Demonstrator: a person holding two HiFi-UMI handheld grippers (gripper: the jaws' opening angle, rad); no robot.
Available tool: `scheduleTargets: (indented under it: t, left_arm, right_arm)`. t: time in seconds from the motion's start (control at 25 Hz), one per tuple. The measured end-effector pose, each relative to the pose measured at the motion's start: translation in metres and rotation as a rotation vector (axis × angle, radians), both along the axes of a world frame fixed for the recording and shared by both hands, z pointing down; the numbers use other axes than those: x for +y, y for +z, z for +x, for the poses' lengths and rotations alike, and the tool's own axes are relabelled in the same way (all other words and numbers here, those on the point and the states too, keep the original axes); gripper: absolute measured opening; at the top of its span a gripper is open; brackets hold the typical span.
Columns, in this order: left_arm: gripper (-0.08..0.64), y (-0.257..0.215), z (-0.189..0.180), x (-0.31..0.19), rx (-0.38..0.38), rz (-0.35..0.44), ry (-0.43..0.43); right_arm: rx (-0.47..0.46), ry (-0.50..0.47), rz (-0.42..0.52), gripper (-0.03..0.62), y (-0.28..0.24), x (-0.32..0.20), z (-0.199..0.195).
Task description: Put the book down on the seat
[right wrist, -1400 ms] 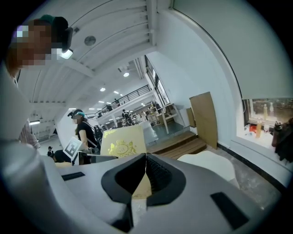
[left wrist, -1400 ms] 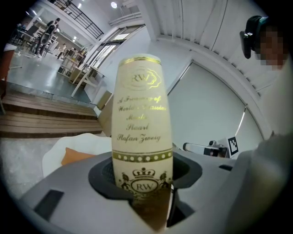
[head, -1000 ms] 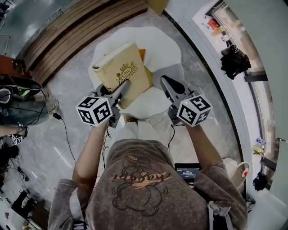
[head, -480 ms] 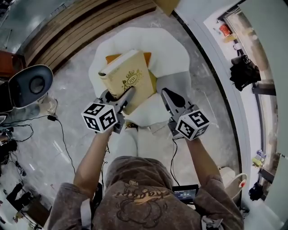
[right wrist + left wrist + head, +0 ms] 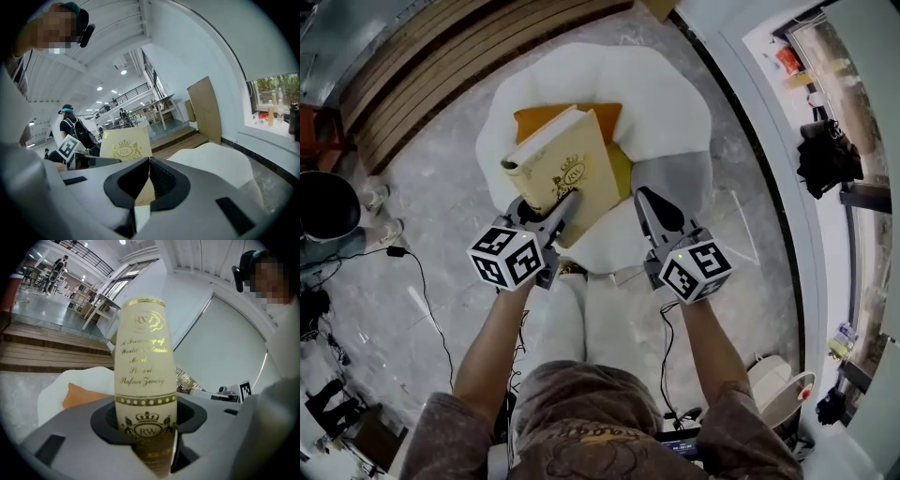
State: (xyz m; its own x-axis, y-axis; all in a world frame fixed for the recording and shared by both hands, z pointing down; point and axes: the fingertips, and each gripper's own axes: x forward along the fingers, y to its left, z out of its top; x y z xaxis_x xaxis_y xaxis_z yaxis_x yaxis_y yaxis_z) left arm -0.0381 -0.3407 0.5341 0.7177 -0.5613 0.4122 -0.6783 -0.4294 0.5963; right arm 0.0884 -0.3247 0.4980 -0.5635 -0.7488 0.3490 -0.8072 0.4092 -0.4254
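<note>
A cream hardback book point(image 5: 567, 169) with gold crest print hangs tilted over the white seat point(image 5: 670, 108), above an orange cushion point(image 5: 539, 117) lying on it. My left gripper point(image 5: 565, 201) is shut on the book's near edge. In the left gripper view the book's spine point(image 5: 145, 371) stands upright between the jaws of the left gripper point(image 5: 147, 427), with the seat point(image 5: 51, 390) and cushion point(image 5: 79, 394) behind. My right gripper point(image 5: 645, 197) hovers just right of the book, shut and empty. In the right gripper view the right gripper point(image 5: 149, 164) has its pads meeting, with the book point(image 5: 125, 145) at the left and the seat point(image 5: 211, 159) ahead.
Wooden steps point(image 5: 441, 66) run behind the seat. A cable point(image 5: 422, 281) trails over the grey floor at left, near a dark round object point(image 5: 323, 206). A curved white sill point(image 5: 787, 187) with a black bag point(image 5: 830, 155) lies to the right. The person's legs are under the grippers.
Both grippers and the book have drifted slightly forward over the seat, and more of the seat and cushion shows. The left gripper keeps its hold; the right stays shut.
</note>
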Motion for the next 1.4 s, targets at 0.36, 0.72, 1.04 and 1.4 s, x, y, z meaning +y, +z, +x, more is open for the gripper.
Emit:
scheduleTargets:
  t: [0.36,0.72,1.04,1.4]
  left_arm:
    - [0.224,0.065,0.008,-0.01,-0.007,0.005,0.017]
    - [0.224,0.129,0.016,-0.015,-0.005,-0.01,0.015]
    - [0.224,0.184,0.014,-0.011,-0.023,-0.028,0.02]
    - [0.224,0.22,0.023,-0.01,-0.025,-0.1,0.052]
  right_arm:
    - [0.015,0.013,-0.011,0.018,0.073,-0.011,-0.003]
    - [0.012,0.012,-0.028,0.018,0.135,-0.025,-0.004]
    - [0.013,0.006,-0.067,0.018,0.189,-0.02,-0.006]
    - [0.003,-0.009,-0.11,0.018,0.207,-0.01,-0.011]
